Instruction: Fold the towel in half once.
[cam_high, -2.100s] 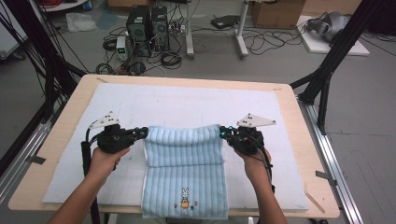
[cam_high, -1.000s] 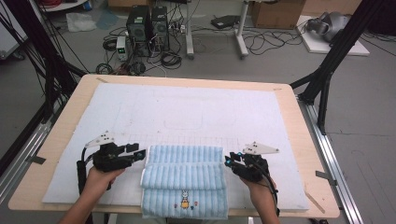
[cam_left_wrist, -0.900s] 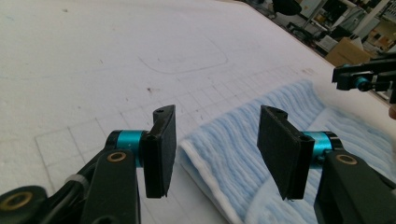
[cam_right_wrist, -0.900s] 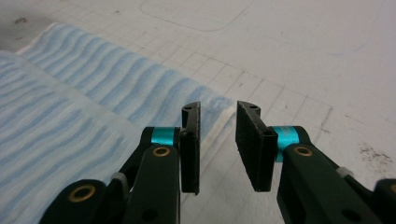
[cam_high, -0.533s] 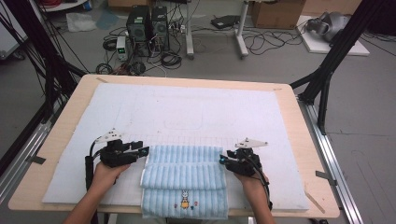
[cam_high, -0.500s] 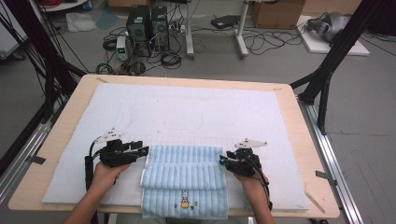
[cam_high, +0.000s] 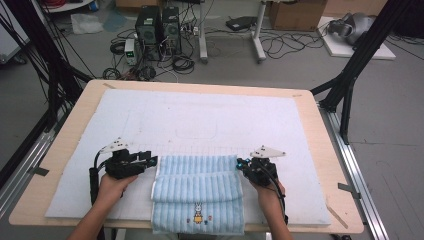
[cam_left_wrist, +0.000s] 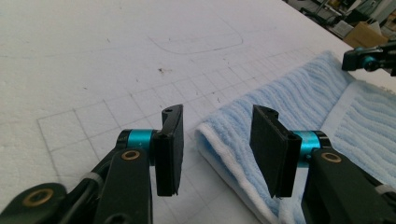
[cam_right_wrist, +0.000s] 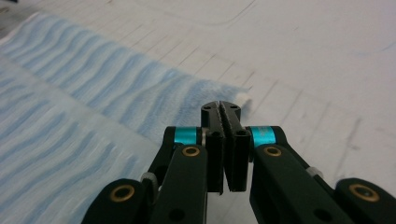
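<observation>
Folded light-blue striped towel (cam_high: 197, 192) lies at the near edge of the counter (cam_high: 330, 145), on the white foam mat (cam_high: 200, 120), at 6 o'clock of the mat in the high view. Embroidered rabbit faces me, near the front hem. The top fold's long axis runs 9-to-3 across the counter, between my two hands.

Left tool (cam_high: 150, 161): jaws partly spread and just now closing in. In the left gripper view (cam_left_wrist: 215, 140) the folded white-trimmed corner of the towel sits between them, nearer the right-hand jaw; pads not pressing on cloth yet, as far as I can tell. From this tool the towel lies toward 3 o'clock.

Right tool (cam_high: 241, 164): jaws pressed together, having just closed. In the right gripper view (cam_right_wrist: 226, 109) the towel's far corner lies right at the tips, toward 11 o'clock; whether any cloth is nipped between the pads I cannot tell. From this tool the towel lies toward 9 o'clock.

Judgement: both tools sit level with the fold's two ends, about equally near. The next move depends on both corners being gripped evenly, so the fold travels square to its long axis.
</observation>
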